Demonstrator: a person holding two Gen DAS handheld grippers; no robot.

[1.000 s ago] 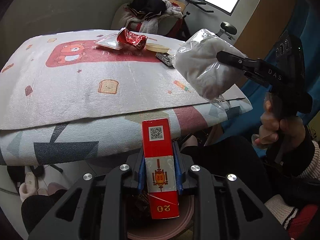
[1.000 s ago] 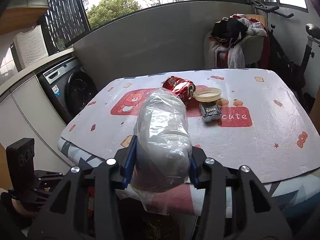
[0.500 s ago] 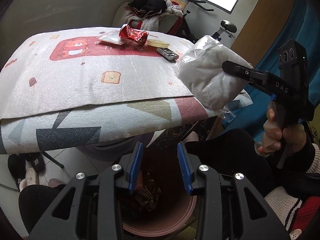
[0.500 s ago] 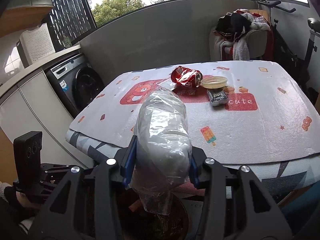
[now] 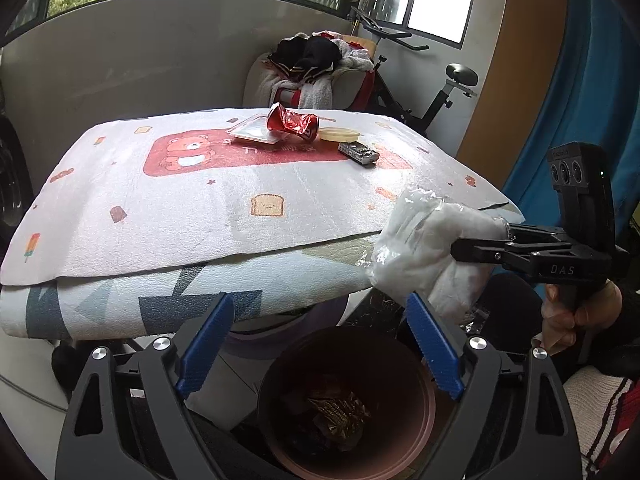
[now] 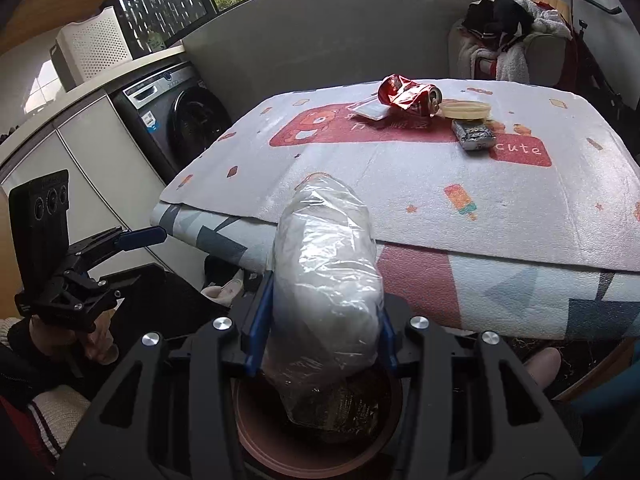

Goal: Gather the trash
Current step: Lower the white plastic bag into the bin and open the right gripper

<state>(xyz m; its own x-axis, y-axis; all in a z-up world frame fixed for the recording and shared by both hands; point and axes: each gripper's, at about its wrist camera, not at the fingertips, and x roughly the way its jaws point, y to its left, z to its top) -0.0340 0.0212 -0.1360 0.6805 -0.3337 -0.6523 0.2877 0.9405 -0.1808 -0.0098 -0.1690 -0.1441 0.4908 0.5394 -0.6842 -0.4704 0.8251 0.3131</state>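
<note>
My left gripper (image 5: pixel 320 344) is open and empty above a dark bin with a pink rim (image 5: pixel 424 436) that holds wrappers, below the table's near edge. My right gripper (image 6: pixel 324 316) is shut on a clear plastic bag of white stuff (image 6: pixel 326 280) and holds it over the same bin (image 6: pixel 256 440). The bag also shows in the left wrist view (image 5: pixel 424 252). On the table lie a crushed red can (image 5: pixel 292 122), a clear flat packet (image 5: pixel 252 130), a yellowish lid (image 5: pixel 340 134) and a small silver wrapper (image 5: pixel 358 153).
The table (image 5: pixel 160 208) has a white cartoon mat over a patterned cover. A chair piled with clothes (image 5: pixel 312 68) and an exercise bike (image 5: pixel 436 100) stand behind it. A washing machine (image 6: pixel 176 116) stands to the left. The person's knees flank the bin.
My left gripper opened and let go of the red box, which is gone from view. It then tilted up and opened wider. My right gripper lowered the bag toward the bin.
</note>
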